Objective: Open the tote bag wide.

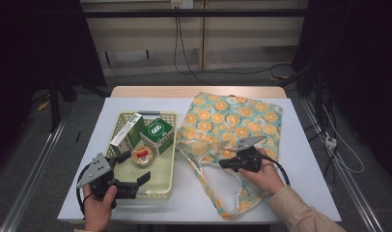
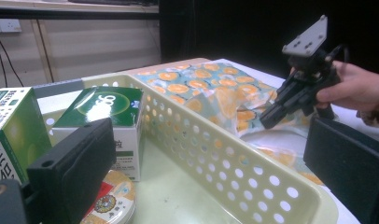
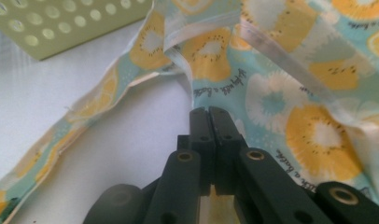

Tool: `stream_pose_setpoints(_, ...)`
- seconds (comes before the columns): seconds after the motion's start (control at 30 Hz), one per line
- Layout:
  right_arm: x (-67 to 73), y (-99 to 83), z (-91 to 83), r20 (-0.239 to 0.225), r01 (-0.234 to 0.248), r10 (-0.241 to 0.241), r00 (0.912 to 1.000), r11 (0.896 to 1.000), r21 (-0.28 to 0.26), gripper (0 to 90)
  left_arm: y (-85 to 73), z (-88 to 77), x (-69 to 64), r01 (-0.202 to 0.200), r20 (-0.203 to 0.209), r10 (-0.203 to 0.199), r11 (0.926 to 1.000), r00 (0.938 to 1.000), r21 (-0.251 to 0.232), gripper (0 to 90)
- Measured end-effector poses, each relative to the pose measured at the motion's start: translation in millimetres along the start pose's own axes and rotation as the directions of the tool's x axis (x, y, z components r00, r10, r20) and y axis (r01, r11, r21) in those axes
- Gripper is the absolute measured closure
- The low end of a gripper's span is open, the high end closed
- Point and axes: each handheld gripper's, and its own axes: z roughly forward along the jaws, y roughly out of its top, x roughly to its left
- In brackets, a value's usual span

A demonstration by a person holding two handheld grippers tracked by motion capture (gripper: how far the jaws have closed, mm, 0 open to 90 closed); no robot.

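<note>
**Closed jaws at the mouth of a fruit-print bag**

Black jaws of the right gripper (image 3: 208, 116) press flat together in the right gripper view, their tips at the hem of the fruit-print cloth tote bag (image 3: 290, 93). Whether any fabric is pinched between them cannot be told; the tips sit right where the bag's edge folds over the white table (image 3: 61, 93). One of the bag's straps (image 3: 80, 112) runs away across the table, towards a corner of the perforated basket (image 3: 52, 28).

From the high view, the bag (image 1: 232, 121) lies spread over the right half of the table, its straps looping towards the person. The right gripper (image 1: 223, 163) is held low over the bag's near edge, pointing left, just beside the basket.

The pale yellow-green basket (image 1: 166, 166) stands on the left half of the table. It holds a tall green-and-white carton (image 1: 128, 129), a green box (image 1: 157, 135) beside it, and a small round tin (image 1: 142, 157) lying in front of the two.

The left gripper (image 1: 145, 176) is held at the basket's near end, its jaws wide apart with nothing between them. In the left gripper view one jaw stands inside the basket near the tin (image 2: 110, 203) and the other outside the basket's wall.
</note>
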Motion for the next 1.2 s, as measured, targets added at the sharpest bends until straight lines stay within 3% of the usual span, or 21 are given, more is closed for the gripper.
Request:
stream_pose_setpoints(0.23, 1.8, 2.5, -2.0, 0.004, 0.013, -0.013, 0.9999, 1.000, -0.007, 89.0, 0.8, -0.7, -0.7, 0.001, -0.003, -0.001, 1.0000, 1.0000, -0.003, 2.2)
stream_pose_setpoints(0.37, -2.3, 3.2, -7.6, 0.012, -0.014, 0.015, 0.9998, 0.999, -0.049, 87.4, 0.3, -0.6, -0.3, 0.000, -0.002, 0.000, 1.0000, 1.0000, -0.001, 2.2)
stream_pose_setpoints(0.57, -7.1, 1.4, -11.6, 0.043, -0.021, 0.022, 0.9988, 0.999, -0.026, 89.3, 1.0, -1.0, -0.9, 0.000, -0.003, 0.000, 1.0000, 1.0000, -0.001, 2.2)
stream_pose_setpoints(0.7, -10.9, 2.4, -13.2, 0.055, -0.027, 0.030, 0.9980, 0.999, -0.042, 89.8, 0.9, -0.9, -1.0, 0.001, -0.004, -0.001, 1.0000, 1.0000, -0.001, 2.2)
stream_pose_setpoints(1.2, -62.2, 12.3, -19.3, 0.119, -0.113, 0.116, 0.9860, 0.993, -0.032, 90.0, -0.1, 0.1, 0.6, 0.000, -0.006, 0.000, 1.0000, 1.0000, 0.004, 2.3)
